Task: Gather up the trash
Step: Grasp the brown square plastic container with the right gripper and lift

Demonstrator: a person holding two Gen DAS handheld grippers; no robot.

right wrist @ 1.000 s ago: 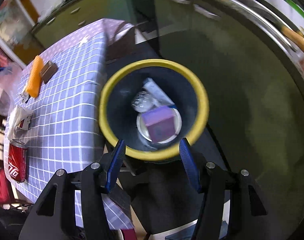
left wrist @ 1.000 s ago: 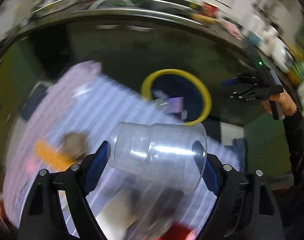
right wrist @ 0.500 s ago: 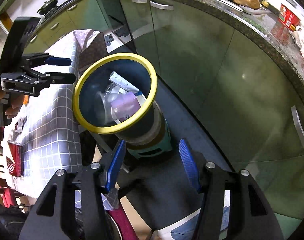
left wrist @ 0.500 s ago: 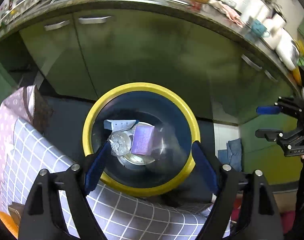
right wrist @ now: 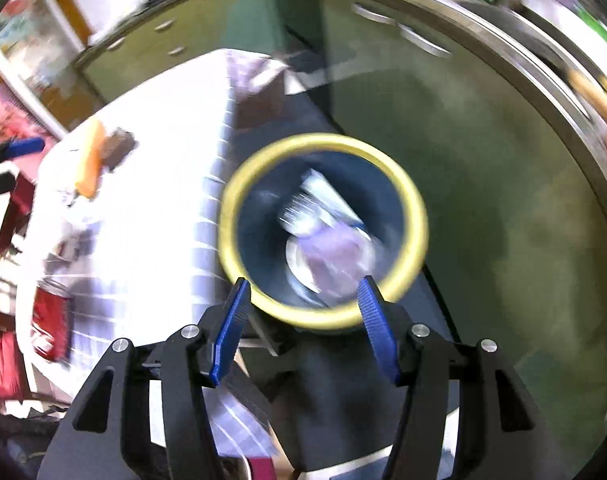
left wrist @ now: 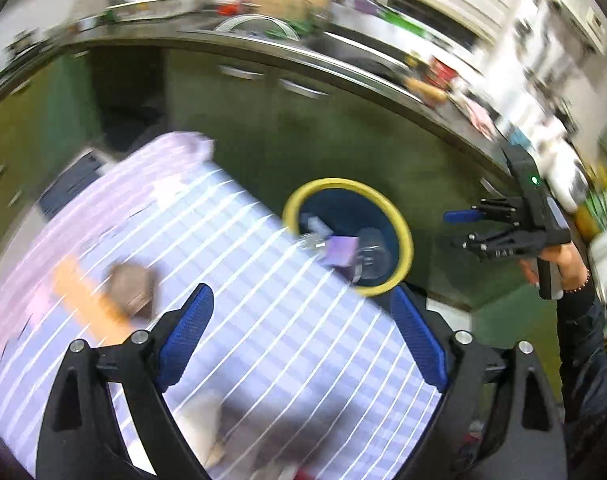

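Two grippers, both empty. Left gripper: jaws wide, having just been opening, nothing between them, hanging over the table with the checked cloth. Right gripper: jaws moderately apart, nothing between the pads, poised above the bin

Yellow-rimmed bin, standing just beside the table edge, against green cabinets. Contents, as far as blur allows: purple box, clear plastic cup, a pale wrapper or tube, a round light item beneath

Trash on the cloth, not yet collected: orange wrapper, brown packet touching it, red can near the table's lower edge, white crumpled item, identity unclear

Progress, by judgement: several pieces binned, roughly four left; about halfway. Next pickup falls to either free gripper
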